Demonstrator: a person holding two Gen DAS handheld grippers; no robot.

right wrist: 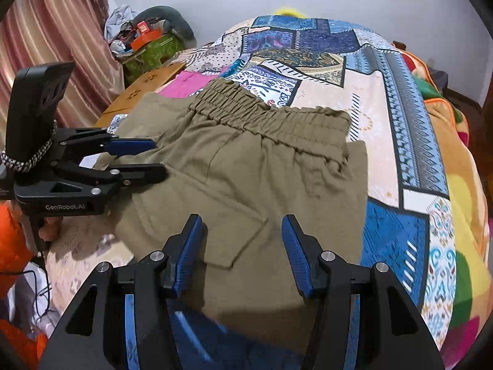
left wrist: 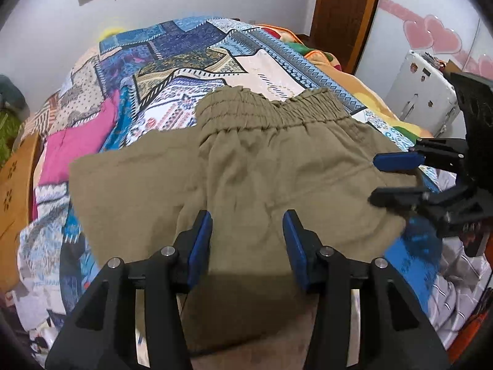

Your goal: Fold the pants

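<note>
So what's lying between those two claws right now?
Only the pants. In the right wrist view the left claw hangs over their left side and the right claw over the near part, both open, with khaki cloth spanning the stretch between.

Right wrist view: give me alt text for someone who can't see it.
Olive pants lie folded on a patchwork bedspread, elastic waistband at the far end. The right gripper is open just above the near edge, and the left gripper, also open, reaches in from the left.
</note>
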